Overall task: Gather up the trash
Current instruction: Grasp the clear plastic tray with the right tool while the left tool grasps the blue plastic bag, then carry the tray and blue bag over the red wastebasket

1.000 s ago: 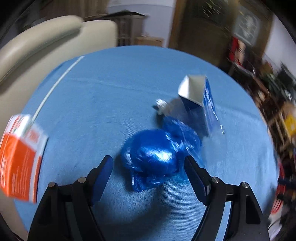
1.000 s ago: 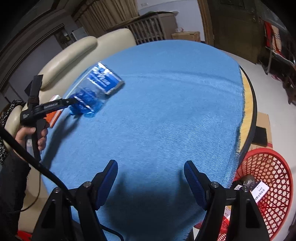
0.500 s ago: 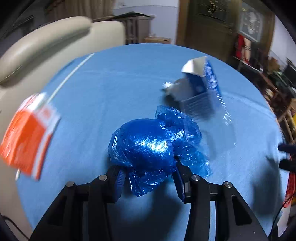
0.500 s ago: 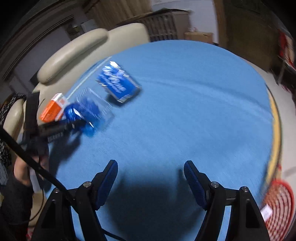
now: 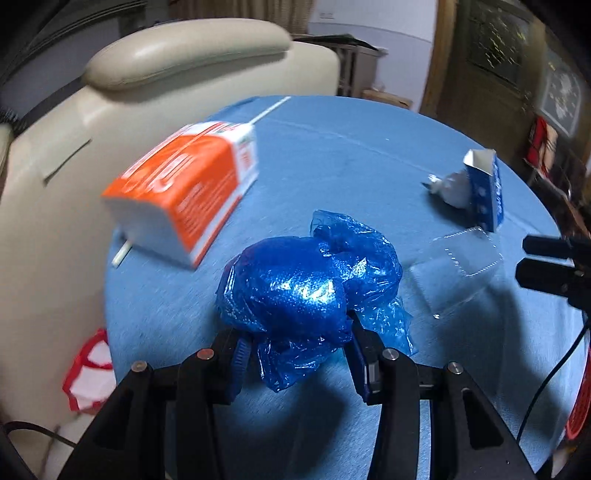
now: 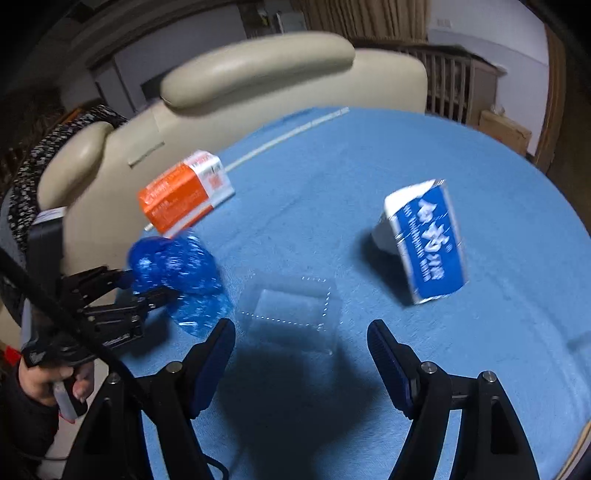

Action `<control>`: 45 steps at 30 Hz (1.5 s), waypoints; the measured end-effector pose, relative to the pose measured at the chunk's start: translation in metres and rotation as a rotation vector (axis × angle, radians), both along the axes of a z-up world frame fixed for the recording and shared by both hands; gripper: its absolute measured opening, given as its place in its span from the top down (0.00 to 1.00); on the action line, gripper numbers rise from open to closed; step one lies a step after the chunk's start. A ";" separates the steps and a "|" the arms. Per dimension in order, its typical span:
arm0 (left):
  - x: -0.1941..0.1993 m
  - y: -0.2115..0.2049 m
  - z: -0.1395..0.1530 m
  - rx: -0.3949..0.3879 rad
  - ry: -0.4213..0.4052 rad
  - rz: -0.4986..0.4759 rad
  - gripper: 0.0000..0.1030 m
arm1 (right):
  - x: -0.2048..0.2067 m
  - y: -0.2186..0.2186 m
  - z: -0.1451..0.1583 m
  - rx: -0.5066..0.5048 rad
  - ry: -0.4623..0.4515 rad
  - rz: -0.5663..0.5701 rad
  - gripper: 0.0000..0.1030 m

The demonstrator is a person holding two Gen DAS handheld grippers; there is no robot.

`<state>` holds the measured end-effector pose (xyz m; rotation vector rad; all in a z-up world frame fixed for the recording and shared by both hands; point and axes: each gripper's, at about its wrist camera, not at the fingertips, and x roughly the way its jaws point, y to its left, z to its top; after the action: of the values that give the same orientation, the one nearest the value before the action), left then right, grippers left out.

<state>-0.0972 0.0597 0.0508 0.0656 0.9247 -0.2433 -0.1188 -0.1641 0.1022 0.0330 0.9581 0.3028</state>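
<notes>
Two grippers share the work: the left gripper [image 5: 295, 350] is clenched on the crumpled blue plastic bag [image 5: 303, 291] just above the blue tablecloth [image 5: 351, 158], while the right gripper [image 6: 301, 350] hangs released over the clear plastic tray [image 6: 291, 306]. To carry the bag well, keep the squeeze firm, since thin film could slip, and steer it clear of the orange carton [image 5: 192, 184].

A round desk [image 6: 369, 155] under blue cloth lies ahead of the tongs. Beyond it to the left stands a cream padded chair [image 6: 258, 70]; a slatted cabinet [image 6: 458, 85], pale wall [image 5: 369, 22] and dark wood door [image 5: 480, 66] stand farther back. Dim room.
</notes>
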 end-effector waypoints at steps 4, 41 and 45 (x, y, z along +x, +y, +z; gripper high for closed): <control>0.001 0.006 -0.010 -0.043 0.023 0.043 0.53 | 0.005 0.013 -0.013 0.010 0.004 -0.088 0.25; -0.095 -0.118 0.042 -0.017 -0.042 -0.107 0.53 | -0.157 -0.113 0.005 0.162 -0.140 -0.442 0.32; -0.111 -0.137 0.049 -0.003 -0.056 -0.142 0.53 | -0.188 -0.136 0.007 0.189 -0.164 -0.497 0.32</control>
<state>-0.2083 -0.0774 0.0998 0.1353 0.8654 -0.3724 -0.3066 -0.3004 0.1088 0.4072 0.7274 -0.0647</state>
